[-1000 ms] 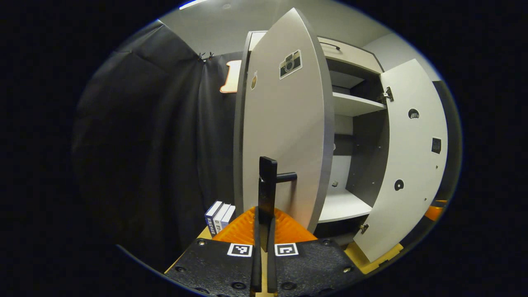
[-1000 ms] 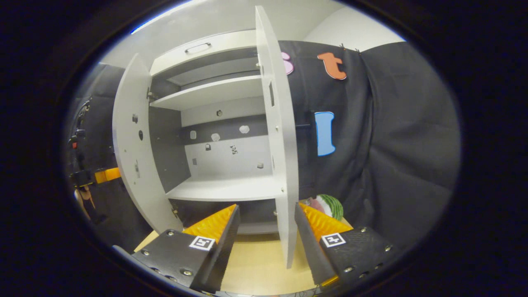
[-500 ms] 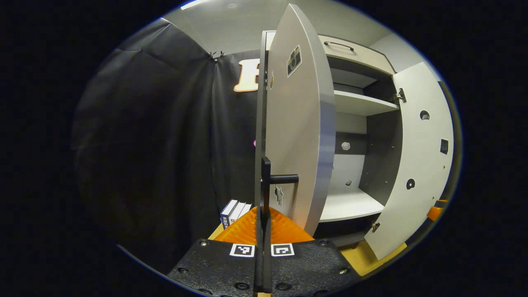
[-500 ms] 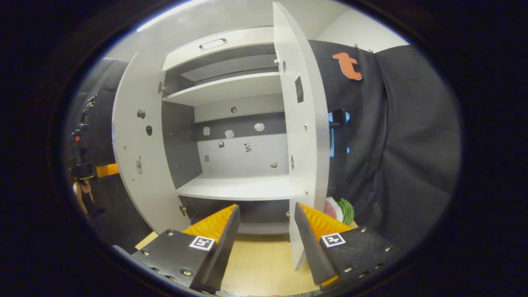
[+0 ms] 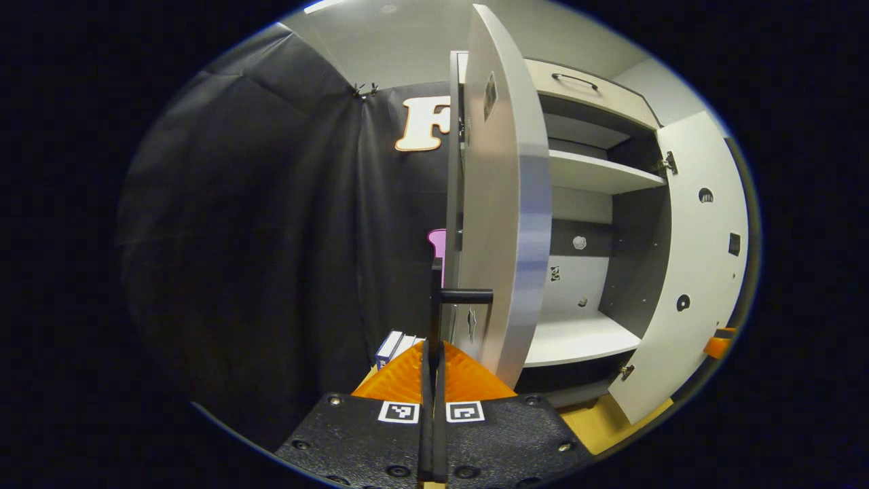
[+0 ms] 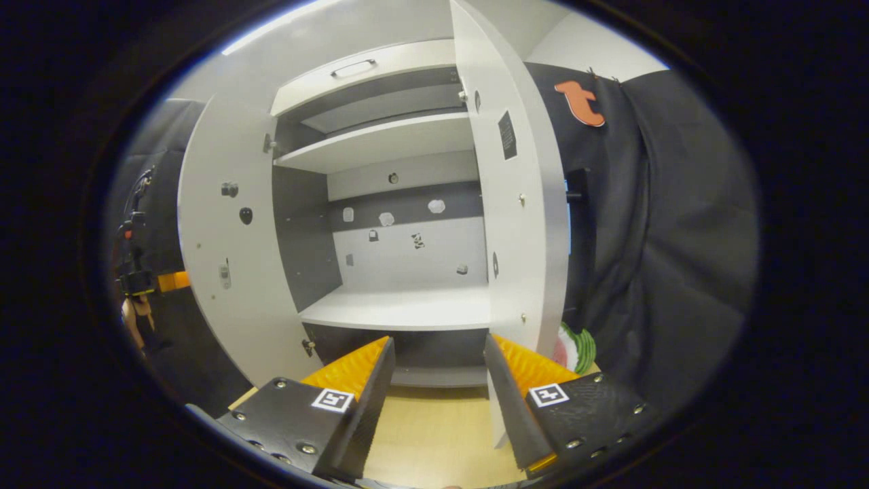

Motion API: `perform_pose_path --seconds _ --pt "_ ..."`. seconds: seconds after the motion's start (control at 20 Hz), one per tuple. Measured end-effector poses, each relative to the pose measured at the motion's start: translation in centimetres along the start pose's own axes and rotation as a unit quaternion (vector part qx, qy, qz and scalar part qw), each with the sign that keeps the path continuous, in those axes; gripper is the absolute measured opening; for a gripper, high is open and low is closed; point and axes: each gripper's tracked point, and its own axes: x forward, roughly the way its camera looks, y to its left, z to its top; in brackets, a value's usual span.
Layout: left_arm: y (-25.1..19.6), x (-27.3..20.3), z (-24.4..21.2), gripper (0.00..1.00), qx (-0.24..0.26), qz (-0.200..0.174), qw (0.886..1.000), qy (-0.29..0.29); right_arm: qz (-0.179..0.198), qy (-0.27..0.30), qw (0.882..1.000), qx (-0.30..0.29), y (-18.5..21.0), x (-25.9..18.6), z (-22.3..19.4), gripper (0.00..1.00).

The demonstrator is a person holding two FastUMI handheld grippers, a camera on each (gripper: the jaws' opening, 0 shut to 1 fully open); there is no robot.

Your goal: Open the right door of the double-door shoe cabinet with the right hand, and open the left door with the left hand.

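The grey shoe cabinet (image 6: 400, 312) stands with both doors swung out. In the left gripper view the left door (image 5: 506, 204) is seen nearly edge-on. Its black handle (image 5: 467, 296) rises straight from my left gripper (image 5: 432, 350), which is shut on the handle's bar. The right door (image 5: 706, 272) hangs open at the far right. In the right gripper view my right gripper (image 6: 438, 353) is open, holding nothing, in front of the lower shelf. The right door (image 6: 523, 204) stands just beyond its right finger (image 6: 506, 387). The left door (image 6: 224, 258) is open at the left.
A drawer with a handle (image 5: 574, 78) tops the cabinet. Several books (image 5: 394, 346) stand left of the cabinet, and a watermelon-like toy (image 6: 577, 346) lies to its right. The wooden tabletop (image 6: 434, 435) runs under the doors. A hand (image 6: 132, 312) shows far left.
The left door has swung further open with my left gripper on its handle. The right door's edge has moved from between the right gripper's fingers to beyond the right one.
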Motion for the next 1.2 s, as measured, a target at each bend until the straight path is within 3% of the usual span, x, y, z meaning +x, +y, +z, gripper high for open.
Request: perform_pose_path --seconds 0.45,0.55,0.6,0.65,0.85,0.9,0.95,1.2 --pt "1.2 0.1 -0.1 0.00 -0.002 -0.021 1.000 -0.020 -0.003 0.004 1.000 0.004 -0.4 0.1 -0.4 0.79" --pt "2.0 -0.4 -0.3 0.04 -0.005 -0.011 1.000 -0.024 -0.002 0.006 1.000 0.006 -0.3 0.2 -0.6 0.79" --pt "2.4 -0.7 -0.4 0.10 -0.012 -0.007 1.000 -0.023 0.000 0.007 1.000 0.007 -0.2 0.3 -0.7 0.79" --pt "2.3 -1.2 -0.5 0.05 -0.028 -0.011 0.999 -0.021 0.003 0.008 1.000 0.007 -0.1 0.3 -0.8 0.79" --pt "3.3 -2.7 -1.2 0.07 -0.082 -0.001 0.997 -0.016 0.017 0.008 1.000 0.002 0.8 0.8 -0.7 0.79" --pt "3.9 -2.8 -1.4 0.10 -0.082 0.006 0.997 -0.013 0.021 0.009 1.000 0.001 1.1 0.9 -0.7 0.79" --pt "4.0 -3.9 -1.5 0.01 -0.080 0.010 0.997 -0.010 0.026 0.010 1.000 0.000 1.4 1.0 -0.8 0.79" --pt "2.4 -6.7 -0.1 0.01 -0.058 0.013 0.998 -0.009 0.037 0.014 0.999 -0.006 3.1 1.6 -0.6 0.79"
